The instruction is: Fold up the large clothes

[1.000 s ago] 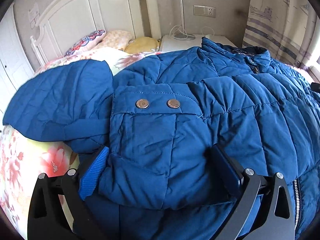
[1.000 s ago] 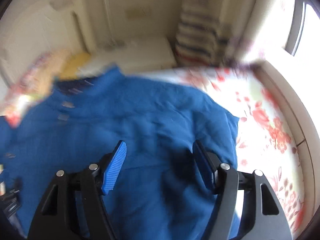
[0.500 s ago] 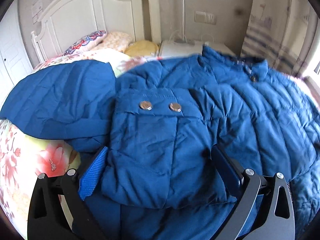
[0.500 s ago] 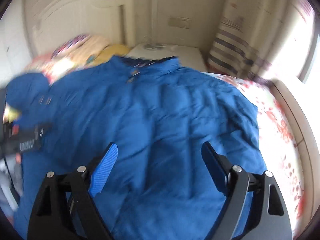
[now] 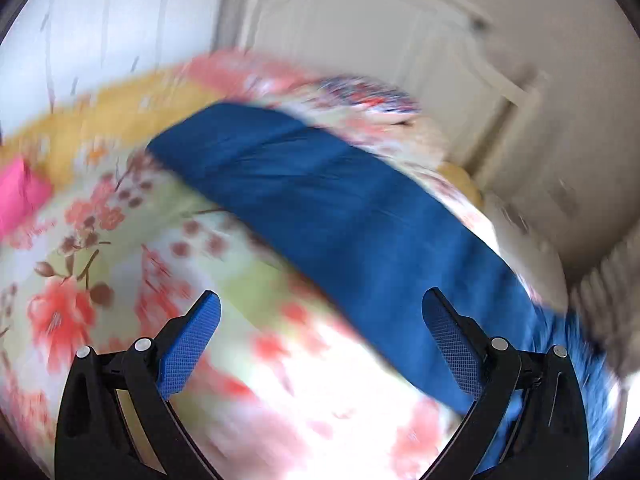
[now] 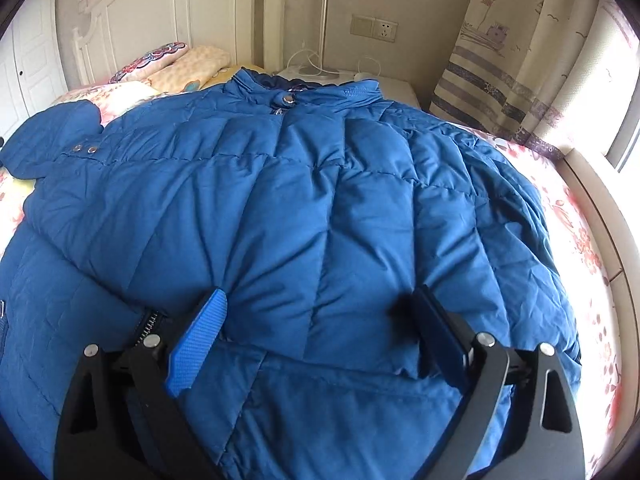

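Observation:
A large blue quilted jacket [image 6: 320, 208] lies spread on the bed, collar toward the headboard. Its left sleeve [image 6: 52, 136] stretches out to the left; in the blurred left wrist view this sleeve [image 5: 340, 216] runs diagonally across the floral bedspread. My right gripper [image 6: 320, 320] is open, low over a folded-over panel of the jacket near the zipper [image 6: 148, 320]. My left gripper [image 5: 320, 320] is open and empty, above the bedspread beside the sleeve.
The floral bedspread [image 5: 120, 260] covers the bed. Pillows [image 6: 176, 64] lie by the white headboard [image 6: 160, 8]. A nightstand with a lamp pole and cables [image 6: 320, 68] stands behind the collar. A striped curtain [image 6: 500, 60] and window ledge are on the right. A pink item [image 5: 16, 196] lies far left.
My left gripper has swung fast to the left, off the jacket's pocket and toward the outstretched sleeve. My right gripper has moved left and settled over the jacket's middle.

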Demonstrator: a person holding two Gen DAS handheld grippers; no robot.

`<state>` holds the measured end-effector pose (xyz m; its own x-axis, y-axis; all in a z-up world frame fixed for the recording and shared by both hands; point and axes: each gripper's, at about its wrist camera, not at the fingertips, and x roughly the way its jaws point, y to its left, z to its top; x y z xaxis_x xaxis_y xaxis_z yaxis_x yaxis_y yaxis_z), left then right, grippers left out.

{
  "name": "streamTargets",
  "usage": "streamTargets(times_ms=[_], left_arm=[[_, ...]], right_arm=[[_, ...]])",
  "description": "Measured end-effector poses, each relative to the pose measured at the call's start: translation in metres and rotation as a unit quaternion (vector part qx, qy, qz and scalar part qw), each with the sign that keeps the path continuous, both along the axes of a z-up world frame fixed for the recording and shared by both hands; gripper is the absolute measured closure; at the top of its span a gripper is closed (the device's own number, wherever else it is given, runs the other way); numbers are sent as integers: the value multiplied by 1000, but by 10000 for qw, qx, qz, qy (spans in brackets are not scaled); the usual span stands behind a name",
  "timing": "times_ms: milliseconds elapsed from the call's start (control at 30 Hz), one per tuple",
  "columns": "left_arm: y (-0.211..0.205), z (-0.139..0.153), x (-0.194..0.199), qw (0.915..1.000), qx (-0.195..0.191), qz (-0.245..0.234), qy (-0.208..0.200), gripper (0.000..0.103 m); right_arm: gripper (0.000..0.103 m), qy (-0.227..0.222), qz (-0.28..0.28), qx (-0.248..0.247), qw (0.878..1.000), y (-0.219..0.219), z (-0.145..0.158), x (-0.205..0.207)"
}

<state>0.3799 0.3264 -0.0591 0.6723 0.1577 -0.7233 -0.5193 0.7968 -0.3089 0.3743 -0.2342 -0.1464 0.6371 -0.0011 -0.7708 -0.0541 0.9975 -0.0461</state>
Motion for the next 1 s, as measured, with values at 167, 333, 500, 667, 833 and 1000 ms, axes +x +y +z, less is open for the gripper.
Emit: streamTargets(times_ms=[167, 333, 500, 667, 833, 1000], left_arm=[[70, -11, 27, 9952, -840, 454, -215, 7], [88, -13, 51, 9905, -1197, 590, -343, 85], [13, 56, 32, 9924, -129, -1, -1223, 95], [-147, 120, 8, 9585, 460, -1907, -2069, 96], [-317, 117, -16, 9012, 1077, -3630, -2108, 95], [-463, 22, -27, 8436, 2226, -4743, -1176, 94]], right_arm=[[11, 0, 4, 13, 10000, 0, 0, 0], [11, -33, 14, 70, 10000, -1, 0, -1], [15, -247, -74, 247, 9994, -8, 6, -6], [26, -1245, -670, 980, 9851, -38, 29, -30], [24, -2595, -1841, 1336, 9386, -86, 56, -71], [19, -3119, -2813, 1484, 8953, -129, 57, -99]])
